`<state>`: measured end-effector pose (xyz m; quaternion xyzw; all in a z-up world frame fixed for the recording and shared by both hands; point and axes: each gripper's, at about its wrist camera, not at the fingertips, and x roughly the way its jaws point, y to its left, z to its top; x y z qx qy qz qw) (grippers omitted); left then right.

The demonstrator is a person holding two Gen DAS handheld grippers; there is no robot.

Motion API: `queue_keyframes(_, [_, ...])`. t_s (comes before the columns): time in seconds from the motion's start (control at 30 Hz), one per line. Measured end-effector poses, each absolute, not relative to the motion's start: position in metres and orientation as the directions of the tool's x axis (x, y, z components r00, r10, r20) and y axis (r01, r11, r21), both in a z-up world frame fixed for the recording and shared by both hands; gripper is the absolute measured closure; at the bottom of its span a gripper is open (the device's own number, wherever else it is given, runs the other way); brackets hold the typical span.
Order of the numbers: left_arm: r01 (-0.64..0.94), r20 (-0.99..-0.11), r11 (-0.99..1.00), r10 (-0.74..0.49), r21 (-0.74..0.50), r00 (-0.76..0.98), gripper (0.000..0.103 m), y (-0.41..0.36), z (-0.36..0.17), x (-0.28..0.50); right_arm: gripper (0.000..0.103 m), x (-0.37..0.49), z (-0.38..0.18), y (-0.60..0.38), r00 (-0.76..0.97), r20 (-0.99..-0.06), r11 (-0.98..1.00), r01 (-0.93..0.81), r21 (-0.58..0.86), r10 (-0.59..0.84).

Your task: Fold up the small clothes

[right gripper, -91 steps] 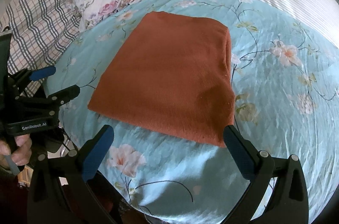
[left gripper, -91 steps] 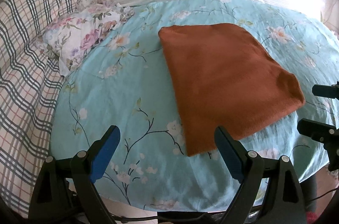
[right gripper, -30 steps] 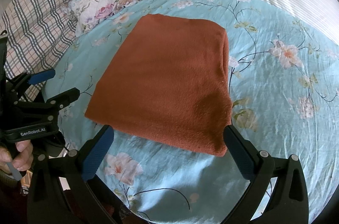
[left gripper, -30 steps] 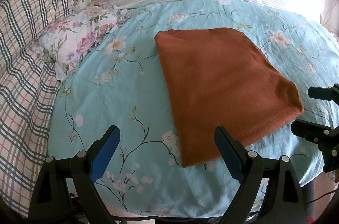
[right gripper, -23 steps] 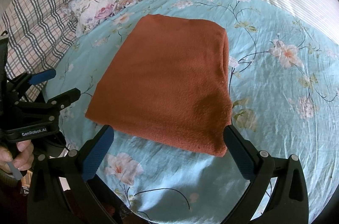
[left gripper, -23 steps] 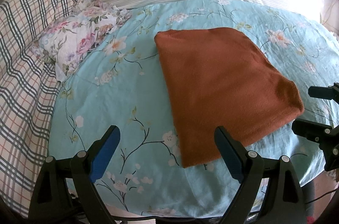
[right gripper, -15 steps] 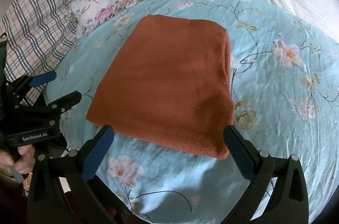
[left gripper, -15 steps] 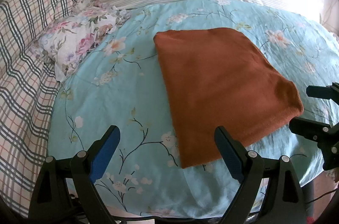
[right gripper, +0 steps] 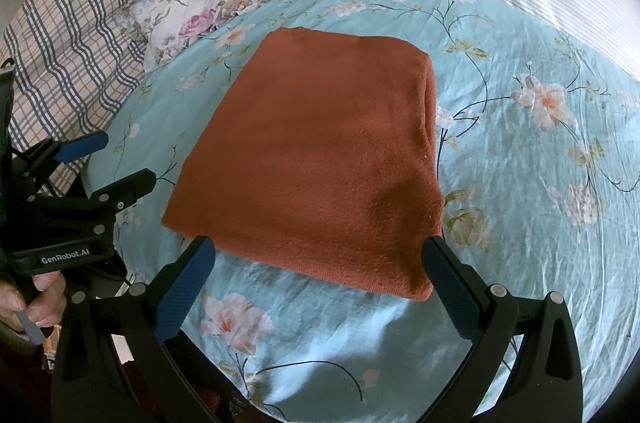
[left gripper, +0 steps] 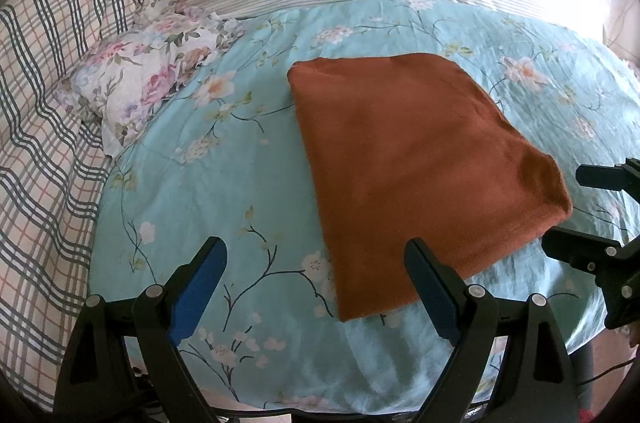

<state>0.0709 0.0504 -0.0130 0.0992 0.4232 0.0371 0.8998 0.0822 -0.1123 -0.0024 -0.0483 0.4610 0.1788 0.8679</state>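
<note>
I held both tools, left tool (left gripper: pixel 316 287) and right tool (right gripper: pixel 320 279), apart and empty at the bottom of the frame, since the rust cloth (right gripper: pixel 320 159) looked folded.

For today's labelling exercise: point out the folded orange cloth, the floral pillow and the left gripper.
Folded orange cloth (right gripper: pixel 320 159), right wrist view, top face.
Floral pillow (left gripper: pixel 140 83), left wrist view, middle.
Left gripper (left gripper: pixel 316 287), left wrist view, between fingertips.

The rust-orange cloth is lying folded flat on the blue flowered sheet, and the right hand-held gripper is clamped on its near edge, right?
Not clamped. In the right wrist view the right hand-held gripper is open, its fingers apart over the near edge of the folded rust-orange cloth, holding nothing. The cloth does lie flat on the blue flowered sheet.
</note>
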Motion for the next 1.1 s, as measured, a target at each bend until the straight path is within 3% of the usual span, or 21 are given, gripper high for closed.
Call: queue_keyframes(1.1, [0.032, -0.754, 0.98, 0.131, 0.198, 0.644, 0.012, 0.046, -0.01, 0.085, 0.0, 0.1, 0.002, -0.119, 0.522, -0.811, 0.935, -0.344, 0.082, 0.263])
